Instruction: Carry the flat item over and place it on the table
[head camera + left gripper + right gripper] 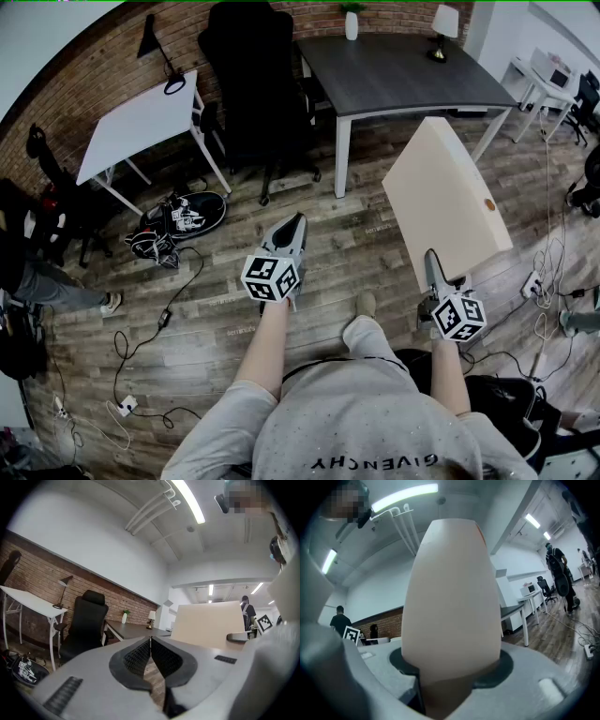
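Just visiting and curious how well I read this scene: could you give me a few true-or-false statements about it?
The right hand-held gripper grips the beige board. True.
The left hand-held gripper holds a cup. False: its jaws are together, with nothing between.
The board lies on the dark table. False: it is carried in the air, short of that table.
A black chair stands between the white table and the dark table. True.

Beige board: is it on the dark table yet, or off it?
Off it. The board is clamped in the right gripper, held in the air over the wooden floor, short of the dark table.
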Motion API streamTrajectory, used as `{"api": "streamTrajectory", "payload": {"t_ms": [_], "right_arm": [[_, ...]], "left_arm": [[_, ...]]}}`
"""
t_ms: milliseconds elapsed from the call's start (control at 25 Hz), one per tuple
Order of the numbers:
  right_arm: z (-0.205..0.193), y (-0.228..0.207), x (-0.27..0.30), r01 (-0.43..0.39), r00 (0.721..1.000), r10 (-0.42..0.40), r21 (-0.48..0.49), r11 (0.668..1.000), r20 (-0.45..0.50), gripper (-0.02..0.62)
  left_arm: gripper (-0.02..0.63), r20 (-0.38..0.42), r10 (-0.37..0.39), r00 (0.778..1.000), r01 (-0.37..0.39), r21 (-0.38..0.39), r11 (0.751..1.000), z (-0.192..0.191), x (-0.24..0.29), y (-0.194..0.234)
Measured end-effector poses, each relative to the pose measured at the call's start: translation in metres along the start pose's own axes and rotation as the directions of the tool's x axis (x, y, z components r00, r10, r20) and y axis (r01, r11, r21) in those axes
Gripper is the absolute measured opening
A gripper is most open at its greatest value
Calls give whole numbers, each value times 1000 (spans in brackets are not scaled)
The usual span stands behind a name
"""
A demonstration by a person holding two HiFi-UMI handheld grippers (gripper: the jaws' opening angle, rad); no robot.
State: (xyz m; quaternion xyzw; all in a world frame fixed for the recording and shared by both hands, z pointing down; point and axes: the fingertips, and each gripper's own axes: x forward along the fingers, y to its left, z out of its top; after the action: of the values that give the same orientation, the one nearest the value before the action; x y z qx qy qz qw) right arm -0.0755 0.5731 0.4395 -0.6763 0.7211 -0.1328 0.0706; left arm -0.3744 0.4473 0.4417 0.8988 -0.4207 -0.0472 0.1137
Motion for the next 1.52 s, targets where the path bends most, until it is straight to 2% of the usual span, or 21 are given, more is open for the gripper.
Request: {"api": "streamTrajectory", "payload": {"t_ms": [320,960,1520], "right_arm": [[12,-33,55,-2,1000,2,2,1000,-2,270],[26,-115,160,-1,998,3,26,1000,-69,270],[48,-188,252,-62,995,63,23,998,-79,272]], "left_arm": [[6,-2,24,1000,-24,-1,1000,6,65,16],[6,-31,37,999,-37,-1,999,0,207,22],[6,-26,61,998,-61,18,998,-7,316,12]]}}
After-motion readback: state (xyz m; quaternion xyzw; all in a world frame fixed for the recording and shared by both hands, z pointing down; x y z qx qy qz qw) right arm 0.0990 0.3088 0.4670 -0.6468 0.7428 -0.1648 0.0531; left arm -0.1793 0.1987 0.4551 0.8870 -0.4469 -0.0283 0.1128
